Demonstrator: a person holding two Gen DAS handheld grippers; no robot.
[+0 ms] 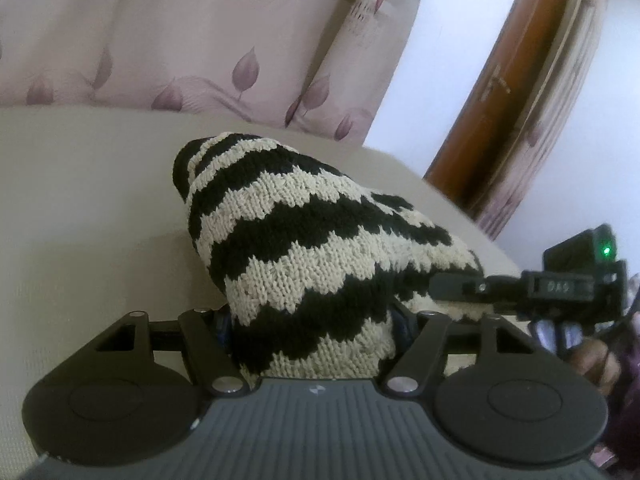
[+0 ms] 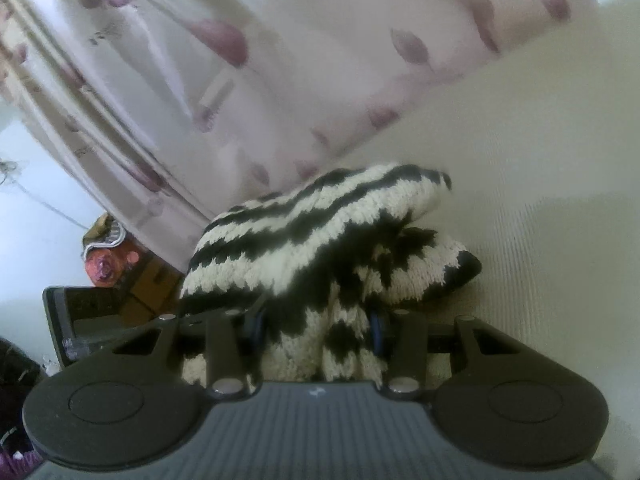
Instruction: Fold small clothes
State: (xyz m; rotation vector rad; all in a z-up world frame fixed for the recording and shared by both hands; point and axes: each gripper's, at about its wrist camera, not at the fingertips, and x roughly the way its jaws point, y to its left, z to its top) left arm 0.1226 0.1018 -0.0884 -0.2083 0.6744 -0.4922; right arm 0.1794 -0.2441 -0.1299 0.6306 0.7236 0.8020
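While both grippers pinch the striped knit garment [image 1: 304, 248], it is lifted above the cream bed surface [image 1: 80, 208]; the left gripper [image 1: 312, 320] and the right gripper [image 2: 316, 324] each have their fingers closed on bunched wool. I judge the thick knit could slip out unevenly, because each grip takes only a bundle; the fingertips are buried in fabric, and the garment type is unclear.
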